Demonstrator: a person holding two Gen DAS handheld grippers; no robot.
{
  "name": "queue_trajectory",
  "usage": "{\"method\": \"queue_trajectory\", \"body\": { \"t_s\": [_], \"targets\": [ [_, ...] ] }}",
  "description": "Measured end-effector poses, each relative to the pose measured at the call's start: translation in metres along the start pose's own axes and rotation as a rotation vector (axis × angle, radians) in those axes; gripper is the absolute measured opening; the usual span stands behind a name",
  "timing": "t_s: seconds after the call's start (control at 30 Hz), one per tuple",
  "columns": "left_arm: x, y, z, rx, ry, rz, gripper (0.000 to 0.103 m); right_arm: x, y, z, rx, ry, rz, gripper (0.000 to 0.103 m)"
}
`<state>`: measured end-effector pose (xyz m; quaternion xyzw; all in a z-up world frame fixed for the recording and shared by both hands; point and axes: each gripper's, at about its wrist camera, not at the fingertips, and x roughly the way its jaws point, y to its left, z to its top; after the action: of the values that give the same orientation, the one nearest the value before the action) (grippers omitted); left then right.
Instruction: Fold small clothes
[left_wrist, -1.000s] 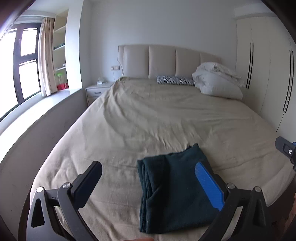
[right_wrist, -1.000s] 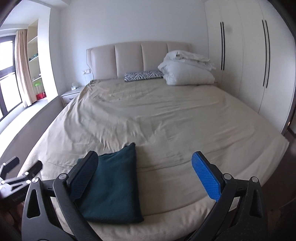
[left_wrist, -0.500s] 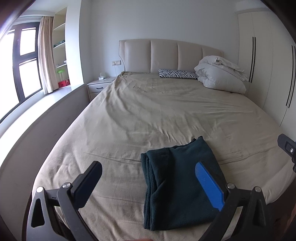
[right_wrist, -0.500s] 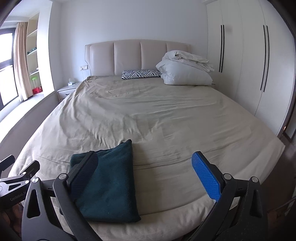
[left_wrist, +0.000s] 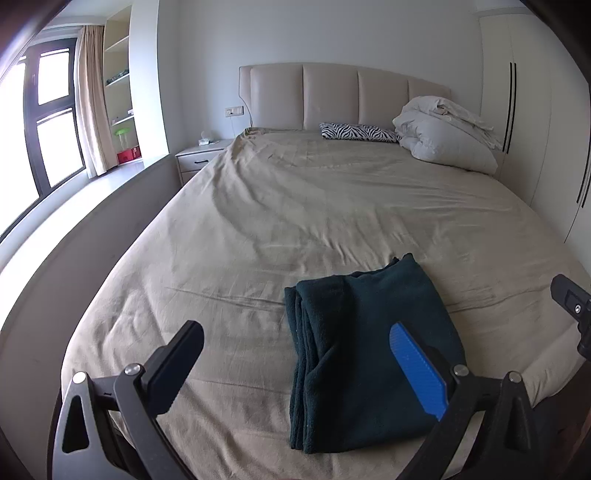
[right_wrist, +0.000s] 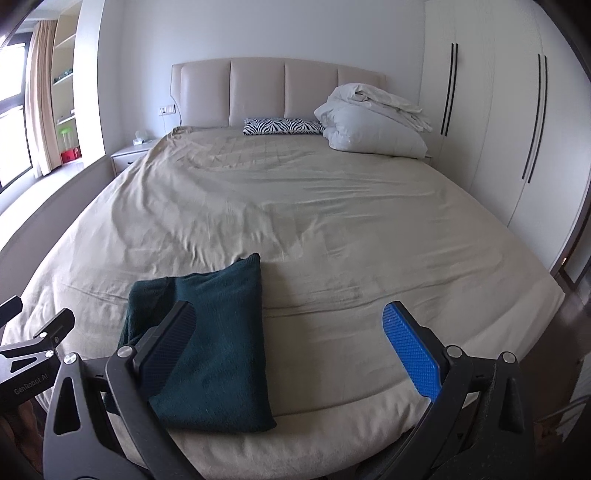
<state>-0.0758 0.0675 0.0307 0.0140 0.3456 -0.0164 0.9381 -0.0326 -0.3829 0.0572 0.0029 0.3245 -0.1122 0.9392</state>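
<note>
- Lying at the near edge of the bed (left_wrist: 258, 206) is the cloth (left_wrist: 369, 350), a dark teal garment already doubled into a thick rectangle, with its long axis running from the foot of the bed toward the headboard.
- Hovering just short of it is the left gripper (left_wrist: 295, 363), with its fingers (left_wrist: 417, 365) spread wide and holding nothing; the cloth is sitting ahead and a little to the right, so the blue finger is overlapping its right half in this view while the black one is over bare sheet.
- Hanging to the cloth's right is the right gripper (right_wrist: 291, 343), also gaping wide and empty; its black finger is crossing the cloth's left part in this view, and its blue finger is standing well off over the sheet.
- Showing on the cloth's left side are the stacked fold edges, several layers deep, while the right side is looking like a smooth closed fold.
- Judging by that, the left gripper is the nearer one to the layered edge, and the right is nearer the closed fold.
- Any further fold would be crossing the long axis, bringing the far end toward the near end; whether one is needed I cannot tell, as the bundle is looking close to finished.
</note>
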Motion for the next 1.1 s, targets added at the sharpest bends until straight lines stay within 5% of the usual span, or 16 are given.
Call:
{"method": "queue_trajectory", "body": {
  "t_s": [1.1],
  "targets": [
    [0.011, 0.003, -0.010, -0.003, 0.035, -0.003, 0.103, 0.019, 0.012, -0.009, -0.016, 0.023, 0.025, 0.103]
  ]
}}
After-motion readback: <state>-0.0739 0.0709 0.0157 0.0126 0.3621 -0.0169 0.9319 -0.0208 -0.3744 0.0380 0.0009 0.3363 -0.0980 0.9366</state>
